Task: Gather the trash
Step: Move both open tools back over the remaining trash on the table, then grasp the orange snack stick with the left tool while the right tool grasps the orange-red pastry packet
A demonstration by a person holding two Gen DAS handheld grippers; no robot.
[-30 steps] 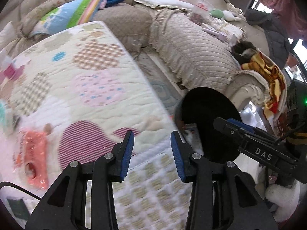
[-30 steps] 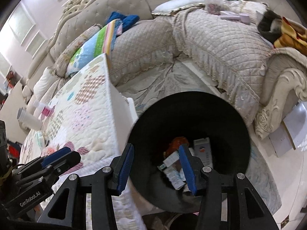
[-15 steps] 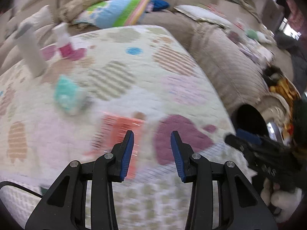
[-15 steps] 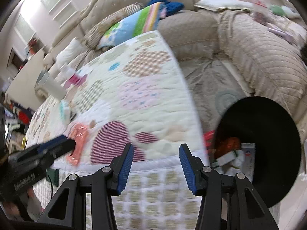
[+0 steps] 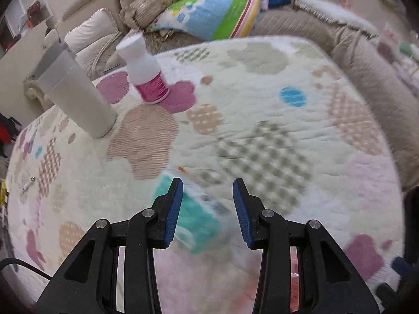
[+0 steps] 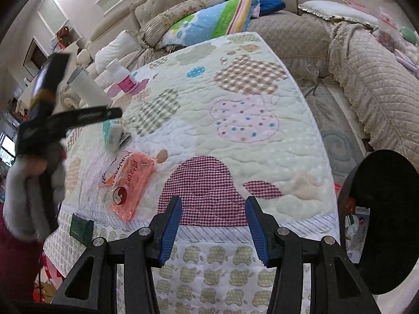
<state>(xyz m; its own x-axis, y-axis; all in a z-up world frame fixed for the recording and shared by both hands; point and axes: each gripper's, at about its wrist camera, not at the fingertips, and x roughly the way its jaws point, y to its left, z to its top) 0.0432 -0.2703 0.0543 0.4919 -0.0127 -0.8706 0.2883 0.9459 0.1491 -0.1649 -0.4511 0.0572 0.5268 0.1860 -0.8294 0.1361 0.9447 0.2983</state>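
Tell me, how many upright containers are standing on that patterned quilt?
2. A tall grey tumbler stands at the quilt's far left, and a white bottle with a pink label stands just right of it. Others may be out of view.

Teal packet point(image 5: 195, 216) between my left fingers point(image 5: 174, 209): motion-blurred, label unreadable. Bin point(image 6: 379, 222) cut by right edge. My left gripper point(image 6: 78, 117) smeared in right view.

sofa point(image 6: 293, 34): beige, quilted, tufted back | table cover point(image 6: 235, 99): patchwork quilt | wall panels point(image 6: 52, 7): white, daylit
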